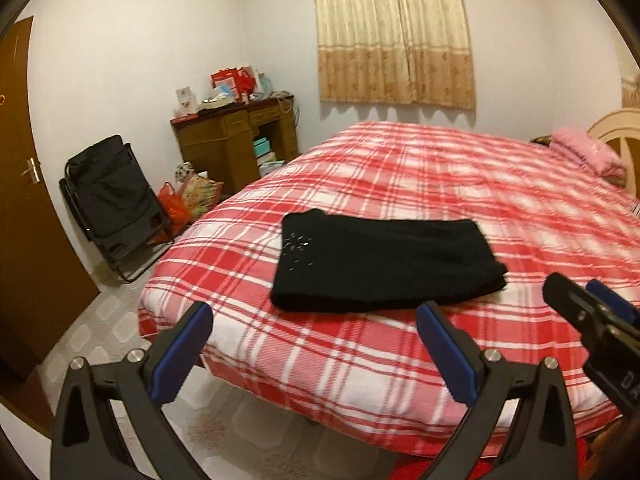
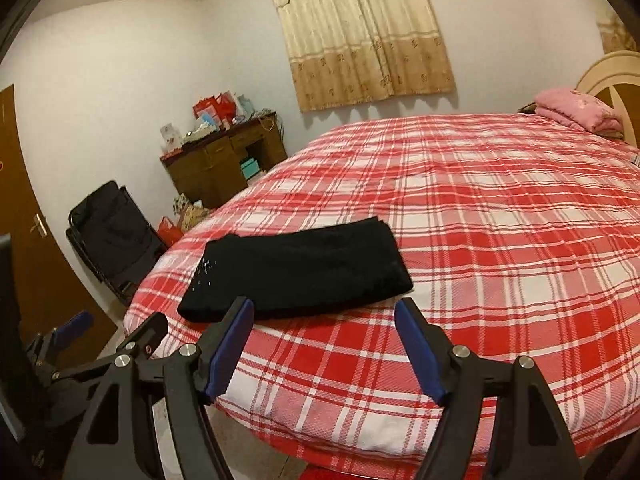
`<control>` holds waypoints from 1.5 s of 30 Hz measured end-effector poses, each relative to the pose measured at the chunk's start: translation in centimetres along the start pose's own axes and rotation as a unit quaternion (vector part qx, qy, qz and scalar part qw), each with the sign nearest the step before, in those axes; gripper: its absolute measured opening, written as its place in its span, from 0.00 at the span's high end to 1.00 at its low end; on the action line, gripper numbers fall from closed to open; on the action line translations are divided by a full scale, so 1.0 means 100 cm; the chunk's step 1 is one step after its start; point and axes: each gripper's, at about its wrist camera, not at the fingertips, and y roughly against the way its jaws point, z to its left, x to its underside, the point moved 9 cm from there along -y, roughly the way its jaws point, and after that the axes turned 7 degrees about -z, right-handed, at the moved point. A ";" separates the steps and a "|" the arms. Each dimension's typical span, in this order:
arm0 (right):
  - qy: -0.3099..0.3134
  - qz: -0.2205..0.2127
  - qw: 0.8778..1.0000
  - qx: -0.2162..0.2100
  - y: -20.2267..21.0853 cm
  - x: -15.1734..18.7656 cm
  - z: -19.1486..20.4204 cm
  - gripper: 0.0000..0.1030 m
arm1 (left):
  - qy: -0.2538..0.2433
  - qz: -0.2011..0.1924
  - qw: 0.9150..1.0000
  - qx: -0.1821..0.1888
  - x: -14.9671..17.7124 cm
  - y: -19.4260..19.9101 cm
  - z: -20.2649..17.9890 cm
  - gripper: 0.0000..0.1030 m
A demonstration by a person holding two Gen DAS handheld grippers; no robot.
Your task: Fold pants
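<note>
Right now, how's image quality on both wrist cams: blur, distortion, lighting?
Left wrist view: heavy fisheye bowing of walls and door, black corner vignette, motion smear on the plaid bedcover; black pants show almost no fold detail. Right wrist view: same bowing, bedcover plaid sharper, warm dim indoor light, soft scalloped shadows under the curtain; pants equally featureless.

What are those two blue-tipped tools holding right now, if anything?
Nothing. The left tool and right tool both stand open and empty, apart from the folded black pants lying on the plaid bed.
</note>
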 end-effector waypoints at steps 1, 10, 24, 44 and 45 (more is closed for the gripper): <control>-0.002 -0.005 1.000 0.001 0.002 -0.002 -0.002 0.27 | -0.001 -0.003 1.000 0.002 -0.001 0.001 -0.001 0.00; -0.002 -0.001 1.000 -0.006 0.001 0.001 -0.003 0.25 | -0.012 0.006 1.000 -0.021 0.005 -0.001 -0.003 0.00; -0.009 0.007 1.000 -0.007 -0.002 0.005 -0.006 0.24 | -0.023 0.012 1.000 -0.015 0.010 0.000 -0.010 0.00; -0.011 0.012 1.000 -0.007 -0.005 0.006 -0.008 0.24 | -0.027 0.011 0.999 -0.017 0.010 0.000 -0.009 0.00; -0.011 0.013 1.000 -0.008 -0.005 0.007 -0.008 0.24 | -0.028 0.011 0.999 -0.018 0.010 -0.001 -0.009 0.00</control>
